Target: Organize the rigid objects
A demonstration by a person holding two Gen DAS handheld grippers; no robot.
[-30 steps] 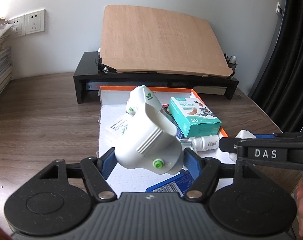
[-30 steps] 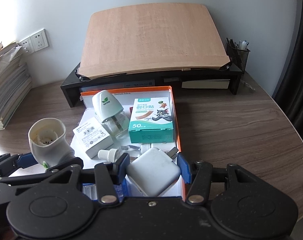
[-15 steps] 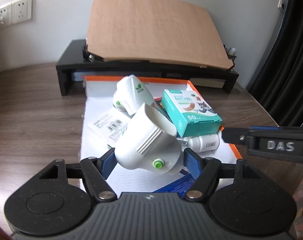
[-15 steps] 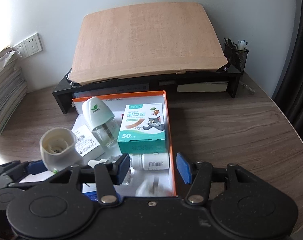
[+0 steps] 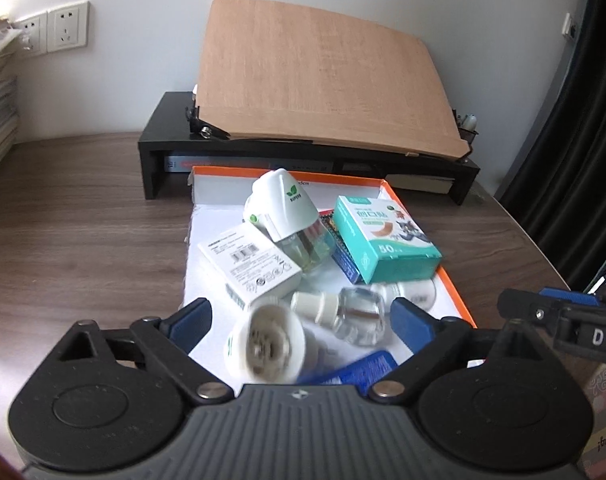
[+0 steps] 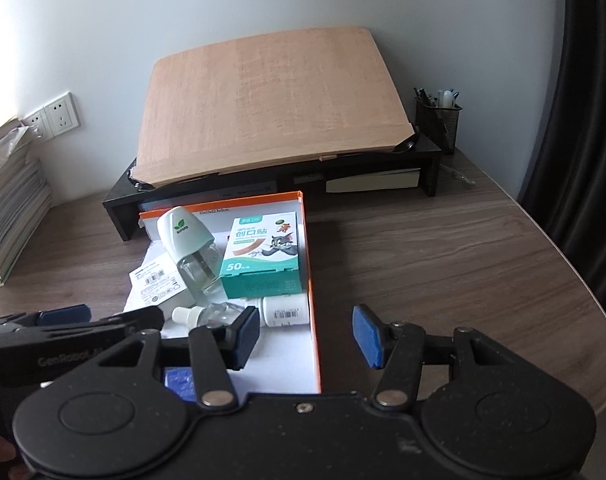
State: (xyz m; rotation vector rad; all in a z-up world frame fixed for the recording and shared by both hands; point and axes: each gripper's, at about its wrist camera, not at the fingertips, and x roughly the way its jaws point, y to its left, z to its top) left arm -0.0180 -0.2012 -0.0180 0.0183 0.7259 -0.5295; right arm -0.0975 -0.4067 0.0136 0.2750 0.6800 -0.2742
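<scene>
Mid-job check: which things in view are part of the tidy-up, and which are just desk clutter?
Job items:
orange box
teal plaster box
mosquito repeller
white carton
white plug-in housing, blurred, between the open left gripper's fingers
dropper bottle
pill bottle

Clutter:
wooden board
black riser
pen cup
paper stack

Both wrist views face the orange-rimmed box (image 5: 455, 292) (image 6: 311, 280) closely.

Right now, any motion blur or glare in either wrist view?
Left wrist view: the white plug-in heater between the open left claw is motion-smeared; the boxes behind are sharp. Right wrist view: sharp throughout, with fisheye bending at the edges; no glare.
</scene>
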